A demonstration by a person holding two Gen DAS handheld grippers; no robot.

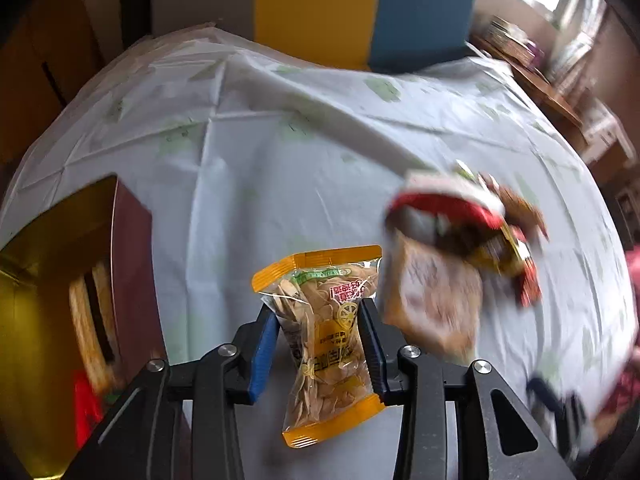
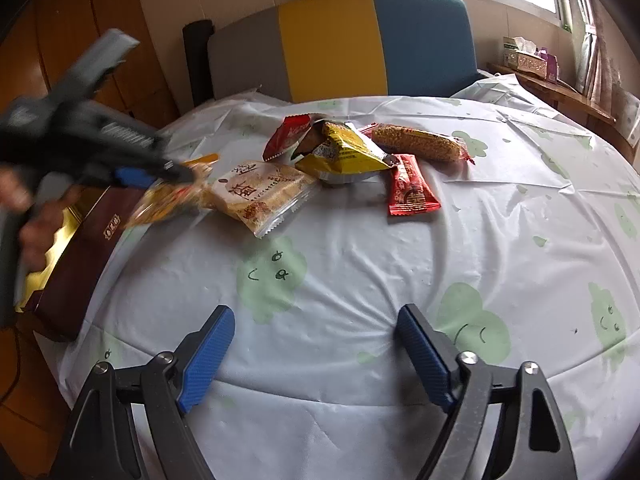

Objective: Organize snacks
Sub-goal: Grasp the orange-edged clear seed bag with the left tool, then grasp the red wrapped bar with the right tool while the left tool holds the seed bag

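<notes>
A pale cloth (image 2: pixel 360 280) with green cartoon blobs covers the table, a grey, yellow and blue headboard behind it. The left gripper (image 1: pixel 320 336) is clenched on a clear, orange-edged chip bag (image 1: pixel 324 328), its blue pads pinching the bag's middle so the film waists in between them; the bag looks lifted off the cloth. Just right of that gripper lies a clear biscuit pack (image 2: pixel 260 196), and beyond it the rest of the heap: a yellow bag (image 2: pixel 344 152), 2 red wrappers, one far (image 2: pixel 290 134) and one near (image 2: pixel 412 186), and a long brown bar (image 2: pixel 416 142). Left of the gripper, at the table edge, stands an open maroon box (image 2: pixel 80 240) with a gold lining. The right gripper (image 2: pixel 316 356) hangs released over bare cloth, nothing between its jaws, well short of the heap.

The step in hand looks like carrying 1 snack from the heap toward the box. Next the bag needs swinging left over the box opening, lowering, then letting go; the thin film could slip or crumple.
</notes>
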